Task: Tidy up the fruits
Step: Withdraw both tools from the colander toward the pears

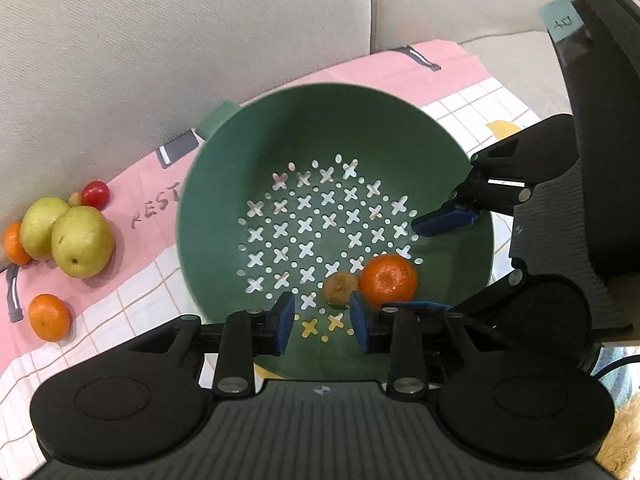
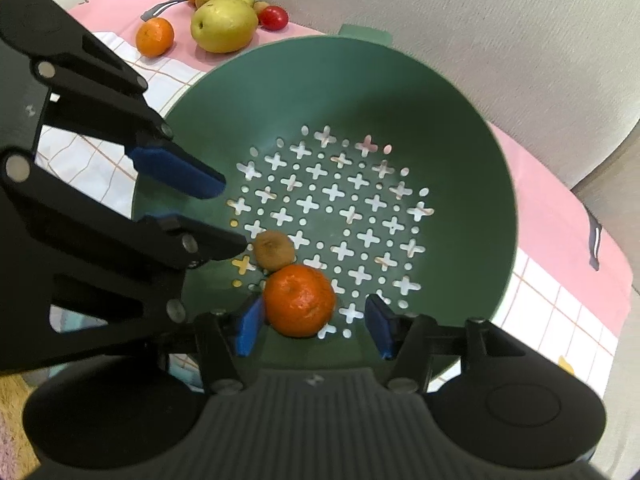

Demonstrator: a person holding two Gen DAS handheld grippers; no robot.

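Right wrist view: the right gripper (image 2: 314, 326) is spread over the green colander (image 2: 460, 128), with a mandarin (image 2: 300, 300) lying between its pads, beside a small brown fruit (image 2: 274, 250). The left gripper (image 1: 322, 326) is also spread, empty. Two pears (image 1: 82, 240) wait far left on the pink cloth (image 1: 120, 288).

Tangerine (image 2: 299, 301) beside kiwi (image 2: 274, 250) in colander (image 2: 460, 92)

left gripper (image 1: 323, 322) parted, right gripper (image 2: 316, 328) parted

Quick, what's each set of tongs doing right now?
Left tongs: open, holding nothing.
Right tongs: open, around the orange, not clamped.
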